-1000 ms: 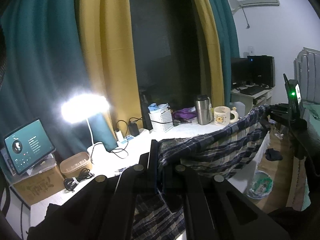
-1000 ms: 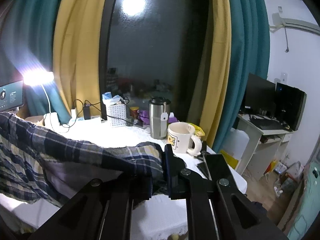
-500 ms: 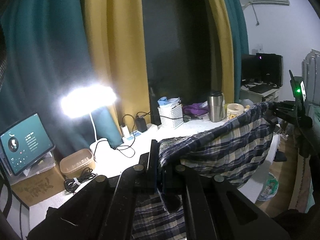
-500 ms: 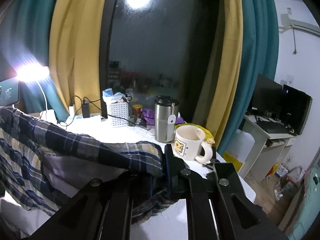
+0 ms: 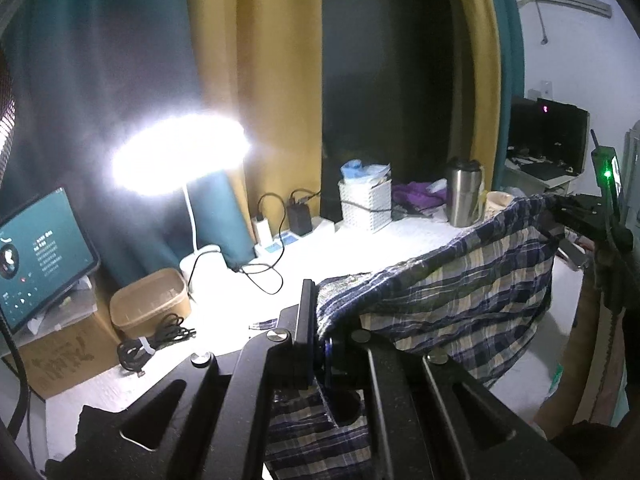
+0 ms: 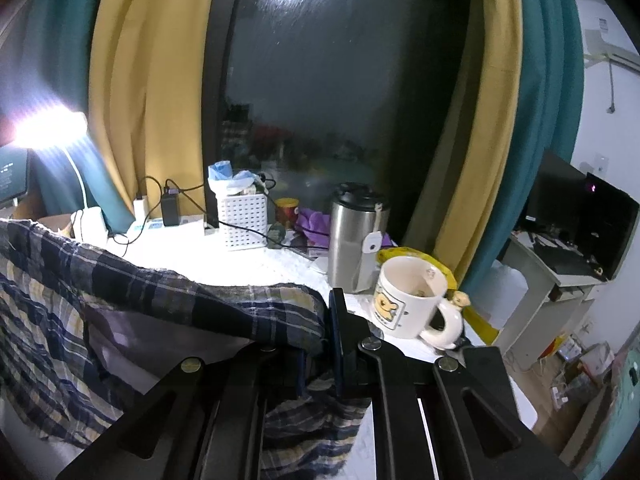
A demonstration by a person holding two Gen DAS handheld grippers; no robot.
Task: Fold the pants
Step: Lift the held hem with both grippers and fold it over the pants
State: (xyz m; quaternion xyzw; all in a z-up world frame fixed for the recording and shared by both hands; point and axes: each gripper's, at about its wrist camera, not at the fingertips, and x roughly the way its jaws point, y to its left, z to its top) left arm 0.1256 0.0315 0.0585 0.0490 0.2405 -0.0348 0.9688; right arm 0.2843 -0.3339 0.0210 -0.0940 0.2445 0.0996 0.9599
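Right now both my left tongs (image 5: 320, 344) and right tongs (image 6: 326, 344) clamp the plaid pants (image 5: 460, 292), stretched above the white table (image 5: 360, 248); next I should lay them flat.

Bright desk lamp (image 5: 180, 156) at far left of white tabletop (image 5: 360, 248); tablet (image 5: 40, 256) left of it. White perforated basket (image 6: 242, 220) far centre. Steel tumbler (image 6: 354, 240) just behind cartoon mug (image 6: 412, 300). Yellow and teal curtains (image 6: 148, 92) beyond.
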